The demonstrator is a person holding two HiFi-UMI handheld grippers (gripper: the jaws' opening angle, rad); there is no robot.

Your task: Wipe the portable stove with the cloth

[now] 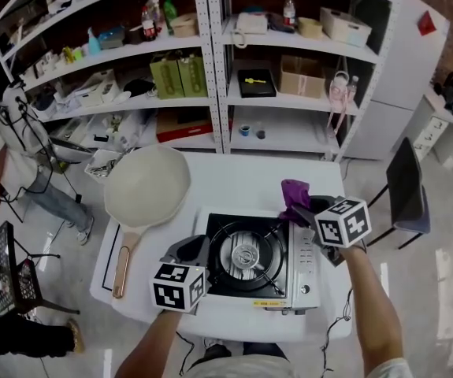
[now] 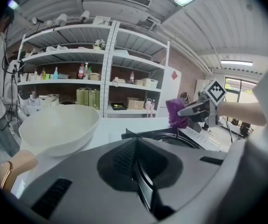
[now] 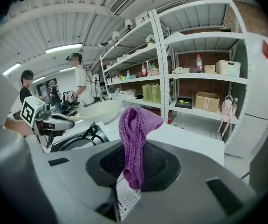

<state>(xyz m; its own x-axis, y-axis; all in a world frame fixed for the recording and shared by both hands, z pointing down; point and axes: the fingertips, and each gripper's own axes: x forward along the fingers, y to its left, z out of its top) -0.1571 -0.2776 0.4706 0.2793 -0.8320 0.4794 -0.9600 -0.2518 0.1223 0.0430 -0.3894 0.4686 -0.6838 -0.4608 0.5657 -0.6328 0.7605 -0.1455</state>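
Cloth [image 1: 295, 194] poised at portable stove [image 1: 258, 260], wiping not begun.
Head view: cloth is held over the stove's far right corner by the right tool [image 1: 306, 209]; left tool [image 1: 188, 252] is beside its left edge. Left gripper view: jaws closed, empty. Right gripper view: cloth is pinched by one end only, so it may be snagged on the pan support [image 3: 88, 130] and pulled free.

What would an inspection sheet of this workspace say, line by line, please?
Surface: white table.
Job's things: portable stove at the table's front middle; purple cloth held up near its far right corner.
Clutter: white pan with a wooden handle, left of the stove.
Grippers: left claw shut, nothing in it; right claw shut on the cloth.
Cables: thin cable hanging below the table's front edge.
Surroundings: stocked shelves behind; person at left; chair at right.
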